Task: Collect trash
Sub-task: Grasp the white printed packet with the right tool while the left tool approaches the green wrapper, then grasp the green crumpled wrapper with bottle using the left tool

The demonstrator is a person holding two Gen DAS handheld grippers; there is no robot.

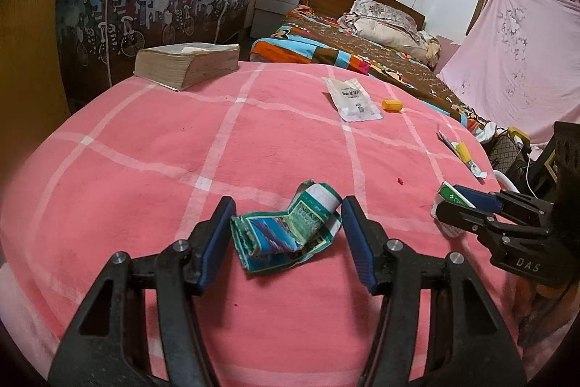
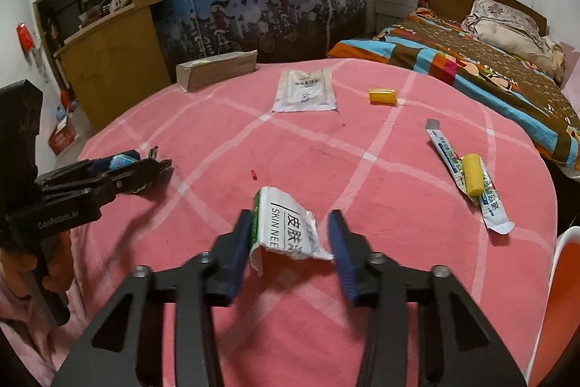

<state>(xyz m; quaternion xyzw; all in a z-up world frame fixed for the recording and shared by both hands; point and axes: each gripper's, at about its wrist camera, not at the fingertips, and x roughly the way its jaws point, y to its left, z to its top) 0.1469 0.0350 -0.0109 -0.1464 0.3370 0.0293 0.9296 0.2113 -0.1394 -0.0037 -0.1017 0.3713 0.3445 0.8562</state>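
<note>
Wrappers first: your left gripper [image 1: 286, 238], jaws apart, straddles the crumpled green packet [image 1: 286, 231]; your right gripper [image 2: 290, 242], also apart, straddles the torn white box [image 2: 286, 231] right of that packet. Close squarely, then lift.

Two yellow caps [image 2: 382, 96], perhaps four wrappers [image 2: 305, 91]
</note>
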